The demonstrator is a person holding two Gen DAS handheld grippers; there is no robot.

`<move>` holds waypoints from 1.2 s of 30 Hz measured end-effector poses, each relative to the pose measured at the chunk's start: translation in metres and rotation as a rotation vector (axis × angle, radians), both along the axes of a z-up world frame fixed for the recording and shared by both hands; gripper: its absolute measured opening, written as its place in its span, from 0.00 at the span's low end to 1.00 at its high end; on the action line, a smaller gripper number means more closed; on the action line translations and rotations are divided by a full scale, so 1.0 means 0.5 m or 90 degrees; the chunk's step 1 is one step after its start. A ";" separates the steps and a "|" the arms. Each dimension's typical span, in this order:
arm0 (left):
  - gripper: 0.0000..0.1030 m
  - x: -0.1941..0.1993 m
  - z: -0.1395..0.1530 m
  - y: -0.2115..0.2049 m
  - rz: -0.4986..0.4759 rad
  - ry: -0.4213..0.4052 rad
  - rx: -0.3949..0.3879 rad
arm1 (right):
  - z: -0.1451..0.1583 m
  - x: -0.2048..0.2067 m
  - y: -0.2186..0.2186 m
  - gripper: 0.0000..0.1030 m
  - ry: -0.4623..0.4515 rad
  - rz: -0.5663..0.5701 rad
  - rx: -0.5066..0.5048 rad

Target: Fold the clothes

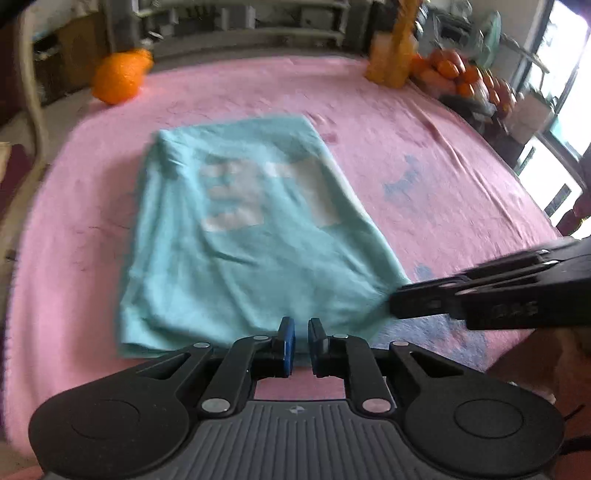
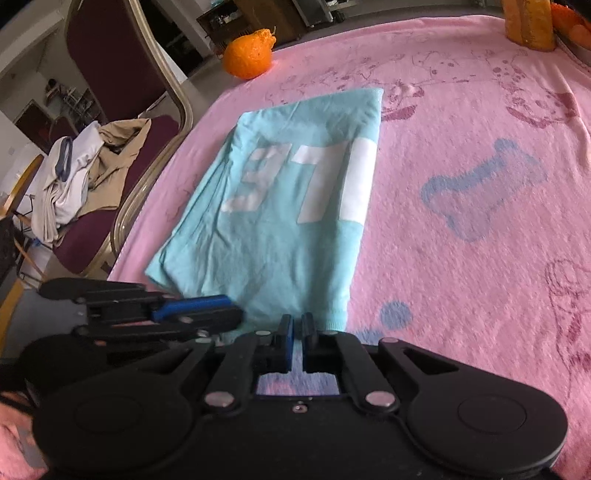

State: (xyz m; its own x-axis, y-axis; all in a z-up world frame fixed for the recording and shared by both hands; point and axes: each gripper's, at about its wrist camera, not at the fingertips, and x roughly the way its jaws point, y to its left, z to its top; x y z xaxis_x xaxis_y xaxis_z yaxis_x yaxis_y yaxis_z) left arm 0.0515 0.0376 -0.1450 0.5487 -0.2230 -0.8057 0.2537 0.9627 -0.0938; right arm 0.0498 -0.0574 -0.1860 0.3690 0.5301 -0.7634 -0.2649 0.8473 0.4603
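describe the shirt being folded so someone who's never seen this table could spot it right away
Start at the pink blanket covering the table. Near its middle lies the folded shirt, with both grippers at its near edge. It is the only light teal item there, with big white numerals on top.

Around the shirt (image 2: 291,206) the pink blanket (image 2: 480,229) lies bare on its right side and beyond its far edge. Far left of the shirt sits an orange fruit (image 2: 249,53); far right stands a yellow object (image 2: 532,22). A chair (image 2: 122,147) heaped with clothes (image 2: 85,166) crowds the shirt's left side.
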 end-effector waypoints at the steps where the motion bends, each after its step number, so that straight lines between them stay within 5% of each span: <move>1: 0.14 -0.003 0.011 0.019 0.017 -0.014 -0.021 | 0.003 -0.002 -0.004 0.08 -0.002 0.001 0.001; 6: 0.16 0.007 0.063 0.107 0.109 -0.061 -0.109 | 0.055 0.033 -0.029 0.21 -0.031 -0.018 0.017; 7: 0.24 0.015 0.073 0.120 0.123 -0.064 -0.121 | 0.065 0.042 -0.034 0.24 -0.037 -0.022 0.019; 11: 0.33 0.063 0.108 0.150 0.147 -0.066 -0.115 | 0.107 0.075 -0.053 0.32 -0.059 -0.038 0.028; 15: 0.41 0.134 0.104 0.185 0.156 -0.029 -0.102 | 0.149 0.109 -0.073 0.43 -0.081 -0.053 0.037; 19: 0.43 0.197 0.041 0.237 0.190 0.055 -0.149 | 0.184 0.145 -0.091 0.49 -0.099 -0.069 0.045; 27: 0.46 0.248 -0.012 0.277 0.243 0.094 -0.190 | 0.017 0.243 -0.109 0.48 0.017 -0.131 0.139; 32: 0.49 0.257 -0.021 0.271 0.213 0.106 -0.255 | -0.050 0.270 -0.113 0.47 0.087 -0.163 0.171; 36: 0.49 0.266 -0.027 0.258 0.197 0.106 -0.255 | -0.075 0.278 -0.099 0.40 0.119 -0.157 0.203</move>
State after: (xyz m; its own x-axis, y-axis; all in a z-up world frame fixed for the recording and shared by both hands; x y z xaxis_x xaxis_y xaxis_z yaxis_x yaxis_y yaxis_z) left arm 0.1843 0.1667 -0.1586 0.5092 -0.3789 -0.7727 -0.0859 0.8710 -0.4837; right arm 0.1888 -0.1067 -0.2237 0.3849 0.6635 -0.6416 0.0401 0.6824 0.7298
